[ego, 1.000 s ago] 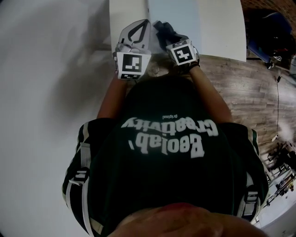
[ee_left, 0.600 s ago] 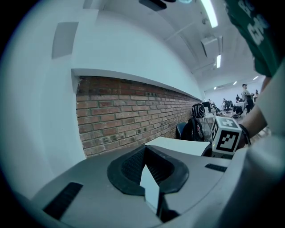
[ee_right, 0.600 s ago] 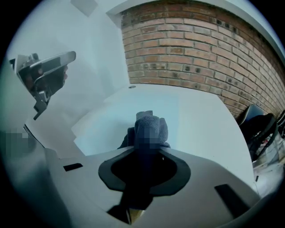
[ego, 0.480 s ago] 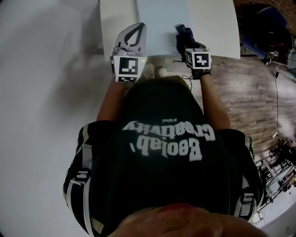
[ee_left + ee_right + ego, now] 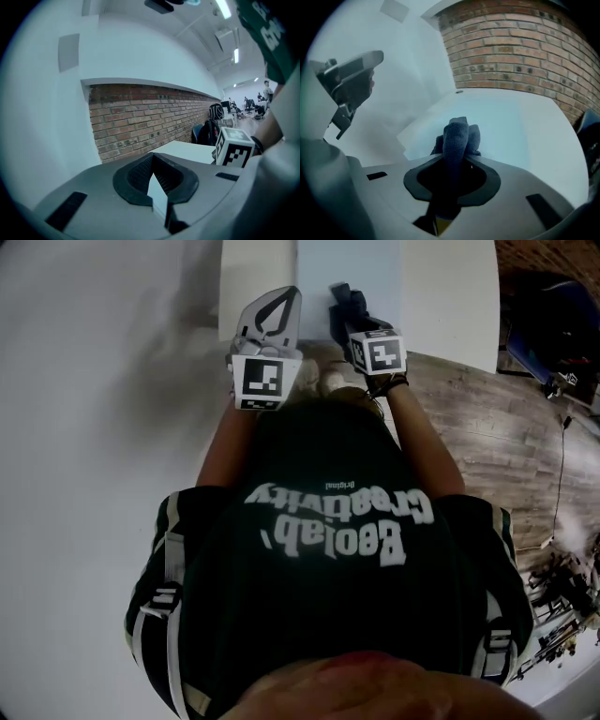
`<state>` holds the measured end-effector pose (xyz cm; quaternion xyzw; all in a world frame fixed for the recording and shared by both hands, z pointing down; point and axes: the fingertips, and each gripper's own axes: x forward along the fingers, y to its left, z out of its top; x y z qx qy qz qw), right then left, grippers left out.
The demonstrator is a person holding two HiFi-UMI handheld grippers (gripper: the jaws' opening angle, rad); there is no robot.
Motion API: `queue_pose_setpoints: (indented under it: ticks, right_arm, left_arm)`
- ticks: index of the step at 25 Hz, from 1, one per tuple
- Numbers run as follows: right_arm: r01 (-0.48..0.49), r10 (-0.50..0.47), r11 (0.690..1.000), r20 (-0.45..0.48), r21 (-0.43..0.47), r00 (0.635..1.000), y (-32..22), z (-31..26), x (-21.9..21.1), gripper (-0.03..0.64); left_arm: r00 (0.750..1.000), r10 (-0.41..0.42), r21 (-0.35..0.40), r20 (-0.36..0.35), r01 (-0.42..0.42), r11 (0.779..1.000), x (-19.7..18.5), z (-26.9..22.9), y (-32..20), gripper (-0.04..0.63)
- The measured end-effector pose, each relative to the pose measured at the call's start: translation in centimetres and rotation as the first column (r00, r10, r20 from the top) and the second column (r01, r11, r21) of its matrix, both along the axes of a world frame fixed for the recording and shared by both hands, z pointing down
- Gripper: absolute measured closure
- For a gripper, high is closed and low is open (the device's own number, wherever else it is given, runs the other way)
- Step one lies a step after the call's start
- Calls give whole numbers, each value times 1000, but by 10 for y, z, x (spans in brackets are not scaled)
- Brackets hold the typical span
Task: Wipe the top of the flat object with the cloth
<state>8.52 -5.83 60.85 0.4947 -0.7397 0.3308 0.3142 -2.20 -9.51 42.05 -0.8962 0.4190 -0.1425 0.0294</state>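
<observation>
Right gripper (image 5: 457, 159) clamped on dark cloth (image 5: 458, 133), cloth over pale flat panel (image 5: 370, 273). Left gripper (image 5: 289, 298) closed, empty, beside panel edge. Advise even pressure, overlapping strokes.

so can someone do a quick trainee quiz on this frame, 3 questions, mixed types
1. True or false: the left gripper holds the cloth.
2. The cloth lies over: A the wooden floor; B the pale sheet on the table; C the person's shirt.
3. Fill in: the lower part of the wall behind the table is ___.

Key: 1 false, the right gripper has its fingers shut on it. 2 B. 3 brick.
</observation>
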Motion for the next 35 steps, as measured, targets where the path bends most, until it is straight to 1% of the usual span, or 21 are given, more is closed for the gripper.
queue_pose_setpoints:
  ticks: [2,3,4,6,8,9,11,13,15,17,19,21,24,26,28,30,32,35]
  right_arm:
    - [114,-114,994,-18,1,993,0,26,-14,549]
    - [167,-167,986,-12,0,986,-1,31,-24,549]
    - [217,-217,976,1,3,976,-2,27,-42,549]
    - [304,-304,953,3,12,953,-3,4,-91,549]
    - [365,-364,931,-42,23,931,-2,-9,-121,549]
    - [384,-382,923,-59,26,922,-2,-11,-125,548]
    - [395,-393,918,-54,30,918,-4,-15,-123,548]
    - [388,-387,921,-36,30,921,-4,-18,-116,548]
    - [373,-372,928,-45,21,927,-1,-13,-102,549]
    - [349,-347,937,-58,17,936,-1,3,-68,549]
    - [321,-320,947,-45,9,946,-2,20,-26,548]
    - [283,-282,959,-42,-3,958,0,23,-2,549]
    - [206,-205,979,-80,3,975,7,2,8,549]
    - [152,-150,988,-103,4,983,13,-9,24,548]
    - [105,-104,994,-115,2,988,17,-8,50,549]
    - [68,-68,998,-107,0,992,20,-4,69,549]
    - [47,-46,999,-102,3,994,22,-3,78,549]
    - [40,-38,999,-111,18,993,21,1,84,549]
  left_arm:
    - [1000,-27,-8,-6,27,1000,13,27,6,600]
    - [999,-40,-10,-5,40,999,17,33,6,598]
    - [999,-54,-8,-2,54,998,13,28,6,600]
    - [996,-85,1,-3,85,996,-12,0,6,598]
    - [994,-109,14,-10,109,994,-33,-21,9,600]
    - [993,-119,21,-15,119,993,-37,-26,10,600]
    - [990,-137,34,-29,138,990,-38,-30,10,598]
    - [988,-149,43,-42,151,988,-38,-32,11,600]
    - [988,-145,45,-47,147,988,-34,-29,12,600]
    - [991,-128,40,-49,130,991,-12,-16,10,598]
    - [993,-110,39,-52,112,993,21,1,3,598]
    - [994,-93,45,-55,95,994,34,5,-1,600]
    - [997,-54,59,-63,57,997,21,-18,4,598]
    - [998,-27,64,-65,31,997,23,-27,7,598]
    - [998,-4,65,-64,8,998,36,-25,8,600]
    - [998,18,67,-62,-14,998,51,-21,7,600]
    - [998,37,67,-58,-33,997,61,-17,8,600]
    - [997,58,60,-52,-55,997,75,-9,6,600]
